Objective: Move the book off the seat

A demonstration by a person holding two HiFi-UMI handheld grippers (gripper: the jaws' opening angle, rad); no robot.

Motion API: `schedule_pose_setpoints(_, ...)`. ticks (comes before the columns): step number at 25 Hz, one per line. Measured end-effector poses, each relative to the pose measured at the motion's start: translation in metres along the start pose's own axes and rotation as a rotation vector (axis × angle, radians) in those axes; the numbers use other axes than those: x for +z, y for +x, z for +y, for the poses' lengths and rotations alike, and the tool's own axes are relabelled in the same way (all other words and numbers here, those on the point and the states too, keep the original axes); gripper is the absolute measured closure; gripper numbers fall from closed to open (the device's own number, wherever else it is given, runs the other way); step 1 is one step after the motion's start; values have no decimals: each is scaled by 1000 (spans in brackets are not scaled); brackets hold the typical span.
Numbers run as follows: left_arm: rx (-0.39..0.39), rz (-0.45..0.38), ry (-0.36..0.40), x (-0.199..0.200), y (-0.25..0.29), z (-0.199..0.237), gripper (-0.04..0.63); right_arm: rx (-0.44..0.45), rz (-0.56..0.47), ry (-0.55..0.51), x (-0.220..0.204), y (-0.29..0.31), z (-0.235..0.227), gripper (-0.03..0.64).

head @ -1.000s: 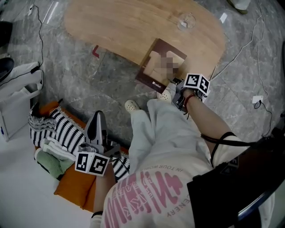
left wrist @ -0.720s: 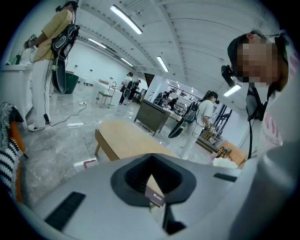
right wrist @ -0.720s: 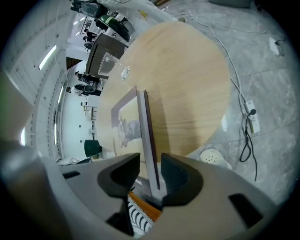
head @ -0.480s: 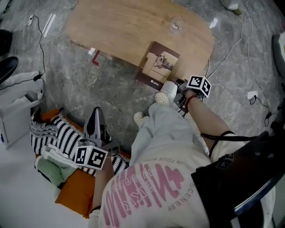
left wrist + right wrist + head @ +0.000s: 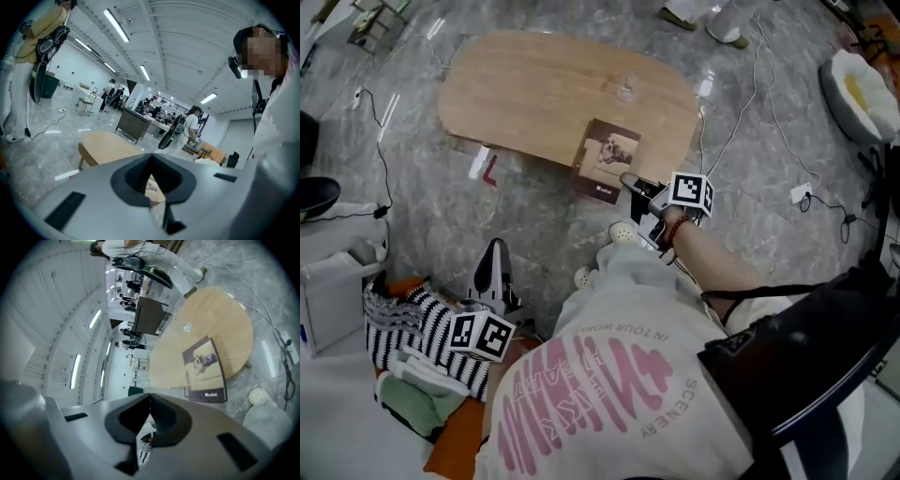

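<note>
The brown-covered book (image 5: 606, 159) lies flat on the low wooden table (image 5: 534, 89), at its near edge. In the right gripper view the book (image 5: 206, 369) rests on the table (image 5: 220, 319) ahead of the jaws. My right gripper (image 5: 630, 182) hovers just off the book's near right corner, its jaws closing down to shut with nothing between them. My left gripper (image 5: 494, 251) is held low at the left above a striped cloth, jaws together and empty. Its own view looks across the room over the table (image 5: 105, 145).
A glass (image 5: 626, 89) stands on the table behind the book. A striped cloth (image 5: 412, 328), a green cloth (image 5: 412, 398) and an orange cushion (image 5: 455, 436) lie at the lower left. Cables and a power strip (image 5: 800, 194) cross the stone floor; a pet bed (image 5: 861, 89) sits top right.
The head view has pulled back and up, so table and book look smaller. The right gripper has come slightly away from the book's corner. The left gripper stays over the striped cloth.
</note>
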State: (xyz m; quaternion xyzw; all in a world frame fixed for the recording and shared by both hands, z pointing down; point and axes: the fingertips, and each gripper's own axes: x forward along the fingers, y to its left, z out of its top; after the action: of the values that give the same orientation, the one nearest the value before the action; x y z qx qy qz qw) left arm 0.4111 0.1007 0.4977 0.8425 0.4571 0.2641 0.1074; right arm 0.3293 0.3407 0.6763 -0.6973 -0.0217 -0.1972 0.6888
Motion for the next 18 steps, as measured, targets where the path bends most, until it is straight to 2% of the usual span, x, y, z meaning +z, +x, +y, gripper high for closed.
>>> schedule_pose_setpoints(4, -36, 15, 17, -2, -23, 1, 588, 226, 11, -141, -19, -25, 71, 603)
schedule_pose_setpoints(7, -46, 28, 18, -8, -35, 12, 588, 377, -87, -155, -22, -49, 121, 604)
schedule_pose_setpoints(12, -83, 42, 18, -19, -37, 19, 588, 505, -293, -170, -9, -89, 165, 604)
schedule_pose_setpoints(16, -151, 37, 37, -19, -32, 11, 588, 534, -338, -301, -17, -110, 187, 604)
schedule_pose_setpoints(18, -182, 36, 51, -19, -30, 7, 588, 541, -355, -333, -23, -118, 192, 605)
